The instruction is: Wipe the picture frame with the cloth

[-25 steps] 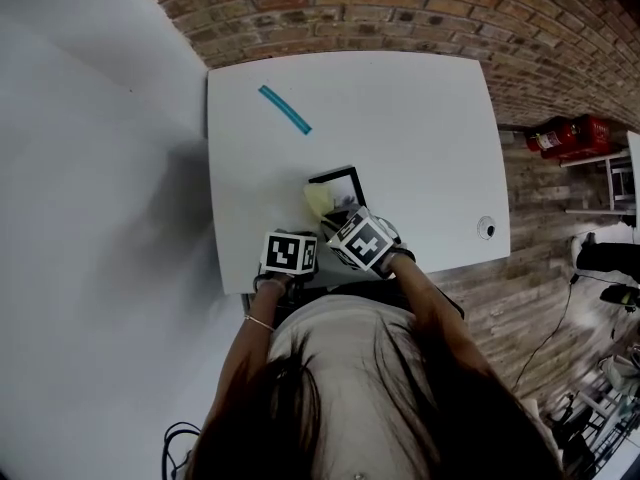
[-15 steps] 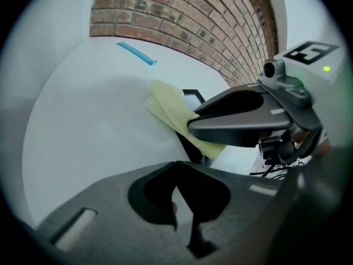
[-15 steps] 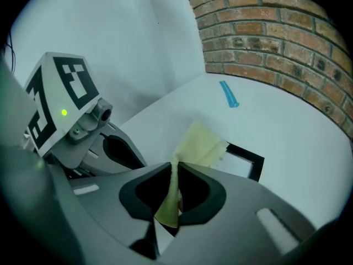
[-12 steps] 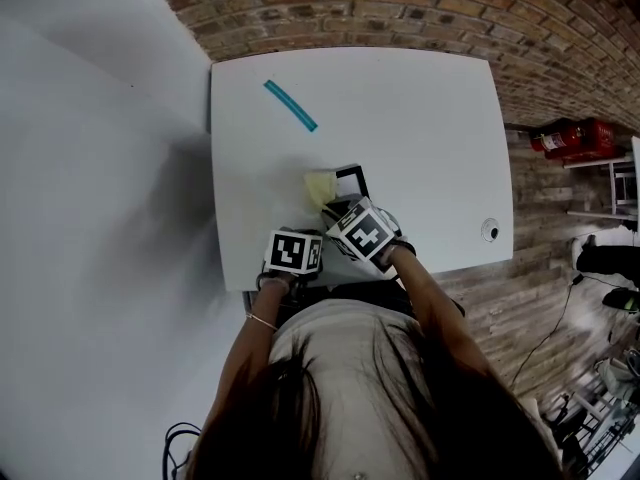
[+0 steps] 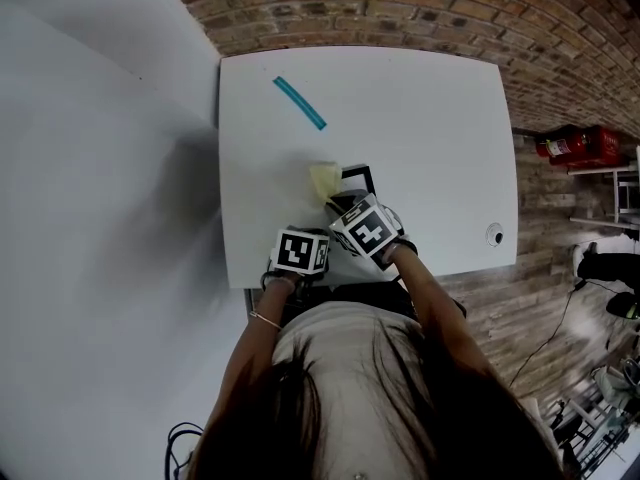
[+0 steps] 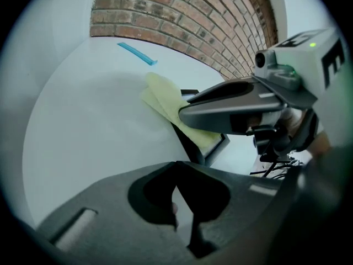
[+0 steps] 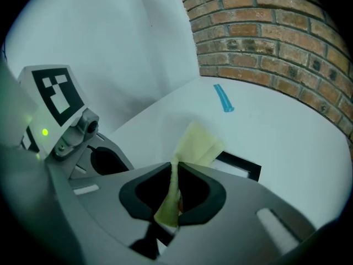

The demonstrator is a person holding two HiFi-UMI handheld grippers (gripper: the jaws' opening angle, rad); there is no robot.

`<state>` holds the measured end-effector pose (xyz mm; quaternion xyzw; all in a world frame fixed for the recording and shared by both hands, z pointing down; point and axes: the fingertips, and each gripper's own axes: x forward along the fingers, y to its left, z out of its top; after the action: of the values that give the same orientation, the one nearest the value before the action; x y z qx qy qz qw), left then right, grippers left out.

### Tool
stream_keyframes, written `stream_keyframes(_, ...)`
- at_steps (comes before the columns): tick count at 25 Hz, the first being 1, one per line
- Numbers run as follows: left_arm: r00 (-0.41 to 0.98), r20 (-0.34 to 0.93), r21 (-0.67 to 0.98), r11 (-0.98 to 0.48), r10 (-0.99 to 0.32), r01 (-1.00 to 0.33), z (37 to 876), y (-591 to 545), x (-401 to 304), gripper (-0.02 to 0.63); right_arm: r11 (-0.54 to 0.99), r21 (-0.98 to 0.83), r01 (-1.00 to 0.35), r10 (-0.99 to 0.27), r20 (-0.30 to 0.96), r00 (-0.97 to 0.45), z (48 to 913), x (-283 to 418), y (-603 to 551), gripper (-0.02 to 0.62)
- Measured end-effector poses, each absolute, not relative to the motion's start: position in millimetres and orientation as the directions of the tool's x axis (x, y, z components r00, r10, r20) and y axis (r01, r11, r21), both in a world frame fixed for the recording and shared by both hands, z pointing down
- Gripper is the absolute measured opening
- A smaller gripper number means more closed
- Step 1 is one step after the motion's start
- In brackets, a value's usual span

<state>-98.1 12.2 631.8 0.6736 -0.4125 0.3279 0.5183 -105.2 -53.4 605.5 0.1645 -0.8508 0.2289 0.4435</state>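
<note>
the right gripper [image 5: 338, 205] drags the yellow cloth [image 5: 324, 179] further over the picture frame's [image 5: 361, 179] left side, toward the brick wall.

A pale top [image 5: 340, 363] and thin wrist bracelet [image 5: 261, 322] are worn.

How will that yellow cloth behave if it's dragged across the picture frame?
Probably floppy: the cloth drapes in folds beyond the right gripper pinching it. It looks thin and light, so it will likely trail and bunch against the picture frame rather than push it.
</note>
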Motion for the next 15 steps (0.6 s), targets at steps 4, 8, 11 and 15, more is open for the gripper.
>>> stream_keyframes(4,0.445,0.868,0.431,-0.111,-0.219,-0.895,631,13,-99,0.005,0.824,-0.237,-0.514,-0.107,0.826,-0.553,606,-108,-61,0.040)
stream_keyframes(8,0.445,0.869,0.432,-0.108,-0.216,-0.895,632,13,-98,0.005,0.800,-0.247,-0.547,-0.133,0.815,-0.563,606,-109,-70,0.040)
stream_keyframes(11,0.446,0.869,0.433,-0.108,-0.212,-0.895,631,13,-98,0.005,0.778,-0.263,-0.570,-0.149,0.804,-0.576,606,-109,-75,0.040)
stream_keyframes(15,0.445,0.871,0.431,-0.109,-0.209,-0.896,631,13,-98,0.005,0.748,-0.291,-0.597,-0.167,0.788,-0.593,606,-110,-82,0.040)
